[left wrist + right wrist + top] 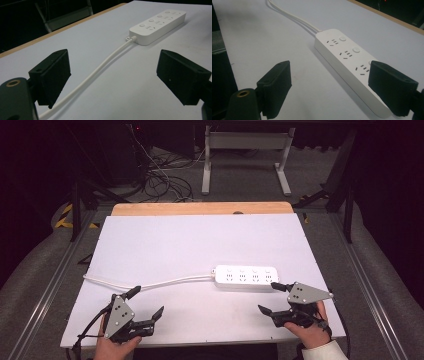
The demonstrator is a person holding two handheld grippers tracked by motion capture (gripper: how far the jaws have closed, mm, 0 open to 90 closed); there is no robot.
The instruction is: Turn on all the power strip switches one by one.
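A white board (200, 245) is laid over a wooden tabletop (200, 208), whose pale brown edge is left exposed along the far side. The board is matte and largely bare, and it is set on a grey carpeted floor area flanked by metal rails (47, 285) at left and right. Beyond the table the room is kept dark: a white metal desk frame (245, 155) is seen at the back, with a tangle of cables (160, 175) on the floor to its left and yellow-black hazard tape (64, 216) at the far left. A white power strip (246, 277) is placed flat on the right half of the board, with its four socket groups and round buttons facing up; its white cord (150, 283) is run leftward across the board towards the left edge. The left gripper (148, 304) is held by a hand at the near left corner, its jaws spread wide with nothing between the pads, and in the left gripper view the cord is seen passing below its left jaw. The right gripper (272, 297) is held at the near right, just beside the near end of the power strip, its jaws likewise wide apart and gripping nothing.
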